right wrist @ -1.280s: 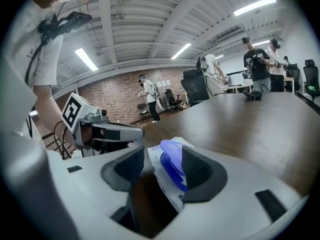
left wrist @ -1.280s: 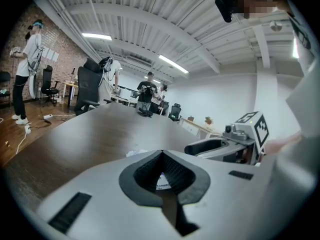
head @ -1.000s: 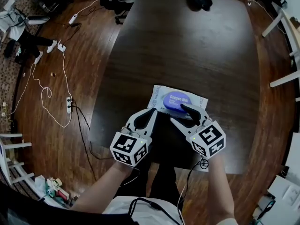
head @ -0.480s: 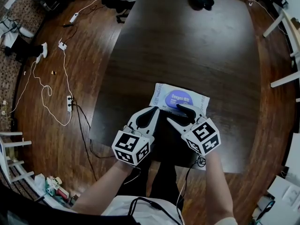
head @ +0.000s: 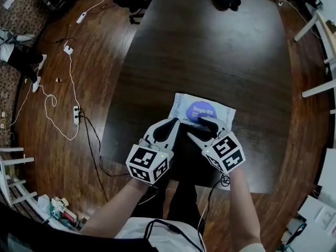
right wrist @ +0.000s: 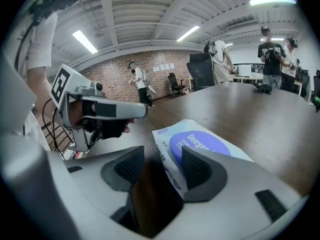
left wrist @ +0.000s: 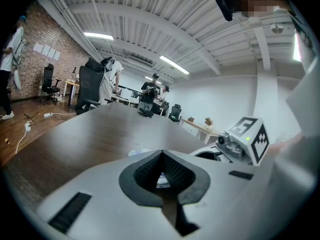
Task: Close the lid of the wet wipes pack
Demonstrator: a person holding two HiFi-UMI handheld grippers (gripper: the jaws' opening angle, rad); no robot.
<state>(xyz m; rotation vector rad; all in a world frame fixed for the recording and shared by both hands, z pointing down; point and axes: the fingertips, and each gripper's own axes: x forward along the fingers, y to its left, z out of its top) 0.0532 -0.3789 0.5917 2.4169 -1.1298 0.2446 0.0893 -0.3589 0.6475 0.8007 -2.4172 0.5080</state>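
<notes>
Right tongs [head: 198, 128] apart, straddling wet wipes pack [head: 181, 103] at its 6 o'clock edge; shifted slightly toward 9 o'clock since 1 s ago. Left tongs [head: 171, 123] closed, empty, unchanged.

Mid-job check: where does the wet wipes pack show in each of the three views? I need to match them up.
Head view: the wet wipes pack lies at centre, slightly right, toward the near edge of the dark table.
Left gripper view: only a sliver shows low at centre, through the gap in the shut jaws.
Right gripper view: centre-right, with its near corner between the open jaws.
Shared landmark: the dark table.
</notes>
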